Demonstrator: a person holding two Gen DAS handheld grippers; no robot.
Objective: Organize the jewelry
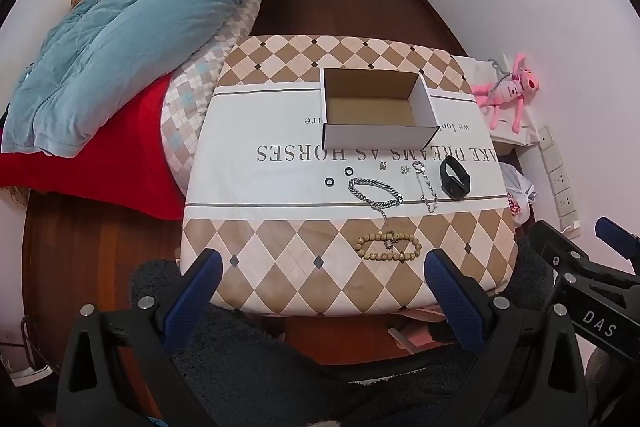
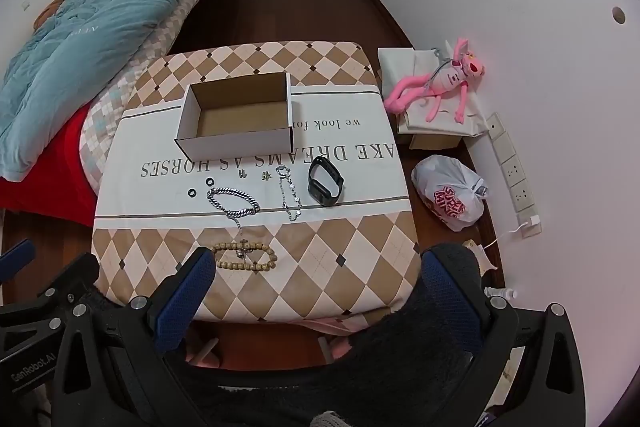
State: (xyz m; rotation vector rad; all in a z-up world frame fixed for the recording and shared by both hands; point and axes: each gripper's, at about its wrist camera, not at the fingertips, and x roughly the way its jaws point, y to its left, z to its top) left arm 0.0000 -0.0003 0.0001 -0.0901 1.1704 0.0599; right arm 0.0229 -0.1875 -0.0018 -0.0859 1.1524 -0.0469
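An open, empty cardboard box (image 1: 376,107) (image 2: 240,119) stands at the back of the cloth-covered table (image 1: 280,267) (image 2: 340,267). In front of it lie two black rings (image 1: 339,177) (image 2: 200,187), small earrings (image 1: 405,169) (image 2: 266,175), a thick silver chain bracelet (image 1: 374,191) (image 2: 234,201), a thin silver bracelet (image 1: 426,187) (image 2: 289,195) and a black smart band (image 1: 455,177) (image 2: 326,181). A wooden bead bracelet (image 1: 389,246) (image 2: 245,255) lies nearest me. My left gripper (image 1: 322,271) and right gripper (image 2: 318,275) are open and empty, held above the table's near edge.
A bed with a blue quilt (image 1: 132,27) and red sheet is on the left. A pink plush toy (image 2: 440,83), a plastic bag (image 2: 452,197) and a power strip (image 2: 514,173) are on the right by the wall. The floor is dark wood.
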